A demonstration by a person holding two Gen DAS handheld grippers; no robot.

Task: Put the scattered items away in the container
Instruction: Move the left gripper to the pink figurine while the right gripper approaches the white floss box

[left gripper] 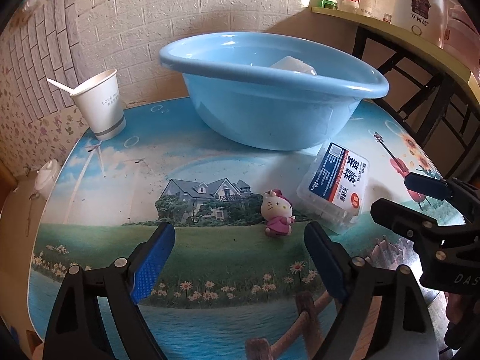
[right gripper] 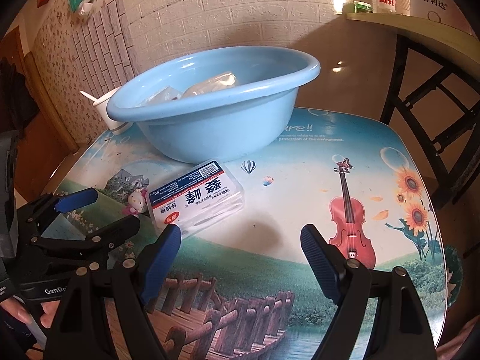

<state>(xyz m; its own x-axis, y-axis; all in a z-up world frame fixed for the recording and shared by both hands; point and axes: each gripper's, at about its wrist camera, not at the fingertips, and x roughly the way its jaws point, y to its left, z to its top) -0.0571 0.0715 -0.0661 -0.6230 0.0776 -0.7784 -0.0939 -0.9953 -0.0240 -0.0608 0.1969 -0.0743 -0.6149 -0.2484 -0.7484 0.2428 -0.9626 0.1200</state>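
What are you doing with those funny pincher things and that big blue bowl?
A person holds two black grippers with blue pads, tidying things into the light blue plastic basin. Some clear packets already lie inside. The left gripper is open near the small pink cat figurine; the right gripper is open beside the clear plastic floss-pick box. Both things sit on the table.

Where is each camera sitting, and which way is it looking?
Left wrist: rides the left gripper, looking forward and down at the small pink-and-white cat figurine between its open blue fingers; the right gripper shows at the right edge.
Right wrist: rides the right gripper, looking forward and down at the picture-printed tabletop; the left gripper and a person's fingertips show at left.
Both see the round light-blue plastic basin, the clear plastic floss-pick box, the white paper cup and the figurine.
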